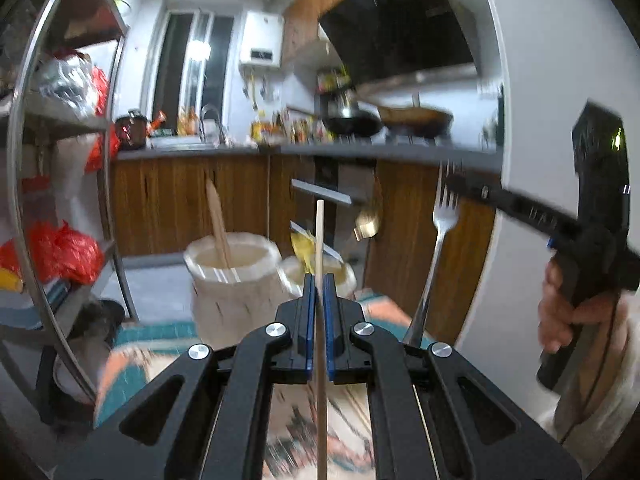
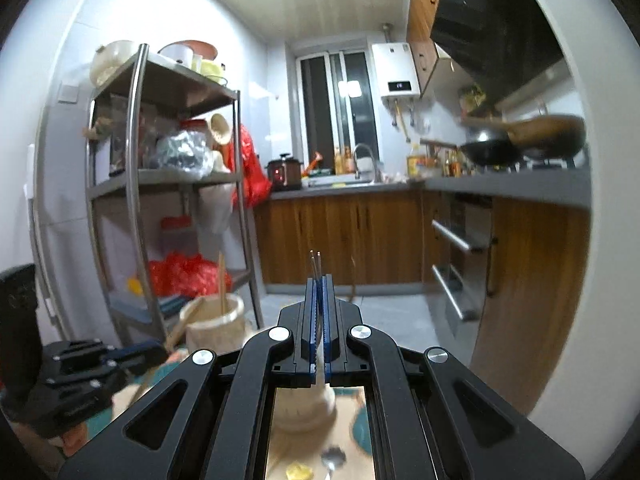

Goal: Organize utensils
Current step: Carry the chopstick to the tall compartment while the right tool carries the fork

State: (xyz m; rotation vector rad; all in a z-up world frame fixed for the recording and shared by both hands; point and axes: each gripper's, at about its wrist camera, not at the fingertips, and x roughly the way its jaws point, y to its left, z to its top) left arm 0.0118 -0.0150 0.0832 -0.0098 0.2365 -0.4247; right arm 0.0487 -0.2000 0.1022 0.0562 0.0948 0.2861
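My left tongs (image 1: 319, 292) pinch a chopstick (image 1: 320, 240) mid-frame, right tongs (image 2: 319, 292) pinch a fork (image 1: 442, 236) at right; carry step, next lowering each into the white holder (image 1: 236, 280) lower left.

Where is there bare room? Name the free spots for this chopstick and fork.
Free: the mouth of the large holder beside its wooden stick, and the cloth left of that holder looks bare. Crowded: the small holder, stuffed with yellow pieces and a gold spoon, right behind the left gripper.
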